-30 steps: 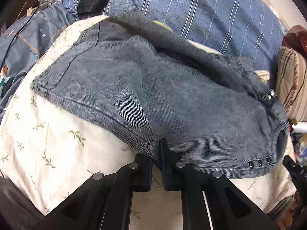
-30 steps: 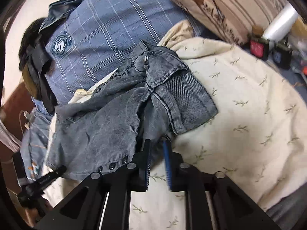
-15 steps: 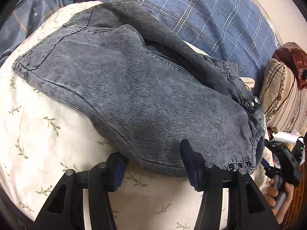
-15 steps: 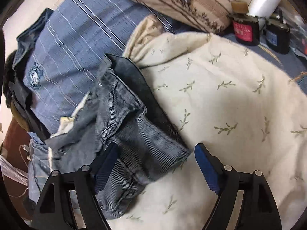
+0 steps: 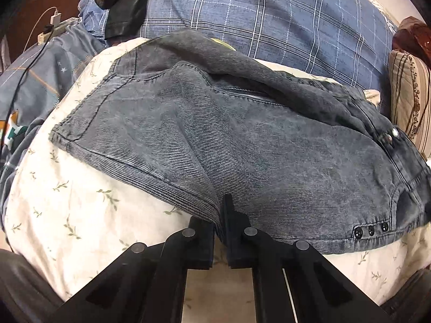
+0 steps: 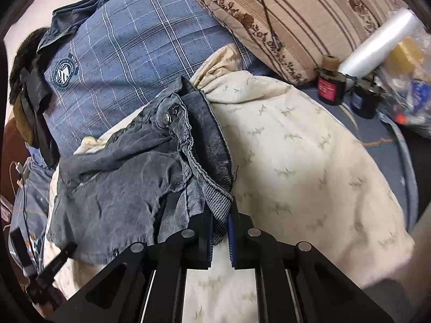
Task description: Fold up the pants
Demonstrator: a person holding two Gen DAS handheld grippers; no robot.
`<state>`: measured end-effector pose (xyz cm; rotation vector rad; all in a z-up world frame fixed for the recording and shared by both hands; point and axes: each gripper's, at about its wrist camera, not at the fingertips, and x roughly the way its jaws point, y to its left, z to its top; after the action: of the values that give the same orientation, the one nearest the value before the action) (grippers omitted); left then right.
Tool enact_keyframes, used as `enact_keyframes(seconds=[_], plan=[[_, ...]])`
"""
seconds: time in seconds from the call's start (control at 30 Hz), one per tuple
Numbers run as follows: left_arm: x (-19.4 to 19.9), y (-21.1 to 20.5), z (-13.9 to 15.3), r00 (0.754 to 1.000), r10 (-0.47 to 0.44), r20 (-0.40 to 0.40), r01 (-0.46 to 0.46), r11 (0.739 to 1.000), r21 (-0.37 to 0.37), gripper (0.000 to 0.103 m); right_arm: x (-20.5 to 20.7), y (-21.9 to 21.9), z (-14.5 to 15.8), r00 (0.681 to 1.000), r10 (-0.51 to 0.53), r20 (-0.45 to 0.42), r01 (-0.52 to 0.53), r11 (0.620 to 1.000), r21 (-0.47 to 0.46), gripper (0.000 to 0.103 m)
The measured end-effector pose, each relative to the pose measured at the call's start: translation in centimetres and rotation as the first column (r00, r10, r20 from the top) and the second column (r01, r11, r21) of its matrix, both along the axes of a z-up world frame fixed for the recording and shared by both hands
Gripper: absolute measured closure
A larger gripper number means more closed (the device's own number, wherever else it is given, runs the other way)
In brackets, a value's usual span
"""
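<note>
Grey washed denim pants [image 5: 242, 140] lie crumpled on a cream leaf-print cover [image 5: 80, 202]. In the left wrist view my left gripper [image 5: 219, 215] is shut on the near edge of the pants, with a fold of cloth pinched between the fingers. In the right wrist view the pants [image 6: 121, 177] lie bunched to the left, with the waistband button [image 6: 168, 118] at the top. My right gripper [image 6: 219, 215] is shut on the ribbed edge of the pants near the waist end. The other gripper's tip [image 6: 54, 263] shows at lower left.
A blue plaid shirt [image 5: 256, 21] lies behind the pants. A striped beige pillow [image 6: 296, 18] sits at the back right, with two dark jars [image 6: 331, 86], a plastic roll [image 6: 377, 45] and clutter beside it. A charger and cable [image 5: 51, 24] lie at the far left.
Both grippers were shut on the pants a second ago, were open half a second ago, and are now shut again on the near edge of the pants.
</note>
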<state>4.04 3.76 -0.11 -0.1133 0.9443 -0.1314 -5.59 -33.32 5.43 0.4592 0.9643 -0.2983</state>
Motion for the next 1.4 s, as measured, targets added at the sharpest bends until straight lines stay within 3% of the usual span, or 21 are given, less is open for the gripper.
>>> enact_keyframes(seconds=[0.13,0.3,0.43,0.5,0.6,0.67,0.7,0.8,0.87,0.93,1.03,1.17,1.27,1.33,1.4], plan=[[-1.4,0.6,1.0,1.000,0.003,0.000,-0.003,1.000,-0.008,0.097,-1.4,0.2,0.7,0.998,-0.055,-0.020,0.054,0.997,-0.061,0.095],[-0.6,0.6,-0.7,0.998,-0.013,-0.068,0.012,1.000,-0.008,0.097,-0.1,-0.6,-3.6,0.982,-0.068,-0.174,0.060,0.997,-0.055,0.094],[-0.4,0.6,-0.4,0.999,-0.010,-0.053,0.010,1.000,-0.007,0.097,-0.7,-0.3,-3.8,0.982,-0.073,-0.173,0.059,0.995,-0.082,0.093],[-0.2,0.6,-0.6,0.998,-0.007,-0.056,0.007,1.000,-0.006,0.096,-0.8,-0.4,-3.5,0.983,-0.086,-0.163,0.071,0.993,-0.096,0.087],[-0.2,0.5,-0.8,0.998,-0.006,-0.063,0.005,1.000,-0.008,0.095,-1.2,-0.4,-2.8,0.983,-0.121,-0.141,0.106,0.989,-0.106,0.065],[-0.3,0.6,-0.6,0.998,-0.012,-0.062,0.012,1.000,-0.007,0.092,-2.1,-0.2,-0.8,0.989,-0.141,-0.036,0.139,0.989,-0.051,0.046],[-0.3,0.6,-0.6,0.998,-0.014,-0.066,0.013,1.000,-0.012,0.091,-2.4,0.1,0.1,0.990,-0.138,0.011,0.138,0.990,-0.031,0.041],[-0.1,1.1,-0.2,0.997,-0.015,-0.072,0.012,0.999,-0.043,0.082,-2.0,2.4,2.6,0.992,-0.049,0.113,0.052,0.998,-0.020,0.033],[0.0,1.9,0.4,0.998,-0.005,-0.069,0.000,0.997,-0.075,0.067,-1.0,4.4,3.1,0.989,0.047,0.138,-0.046,0.999,-0.011,0.025],[0.1,3.4,1.4,0.998,0.016,-0.053,-0.022,0.993,-0.120,0.058,0.2,6.7,2.9,0.978,0.145,0.147,-0.149,0.989,0.016,0.024],[1.3,5.9,2.5,0.996,0.062,-0.059,-0.068,0.992,-0.107,0.045,2.2,11.4,1.9,0.929,0.343,0.138,-0.352,0.935,0.046,0.020],[3.9,8.8,2.6,0.987,0.093,-0.128,-0.098,0.995,-0.030,0.045,4.8,18.6,-0.3,0.812,0.578,0.076,-0.583,0.810,0.070,0.020],[5.6,11.0,2.1,0.973,0.112,-0.204,-0.123,0.991,-0.045,0.045,6.2,23.2,-2.2,0.730,0.682,0.051,-0.683,0.727,0.065,0.020],[6.5,12.3,1.6,0.963,0.114,-0.243,-0.132,0.989,-0.060,0.045,7.0,25.2,-3.5,0.695,0.717,0.041,-0.718,0.692,0.077,0.020],[6.9,13.8,1.2,0.963,0.140,-0.229,-0.162,0.983,-0.082,0.045,7.3,26.8,-4.9,0.673,0.739,0.031,-0.738,0.668,0.097,0.020]])
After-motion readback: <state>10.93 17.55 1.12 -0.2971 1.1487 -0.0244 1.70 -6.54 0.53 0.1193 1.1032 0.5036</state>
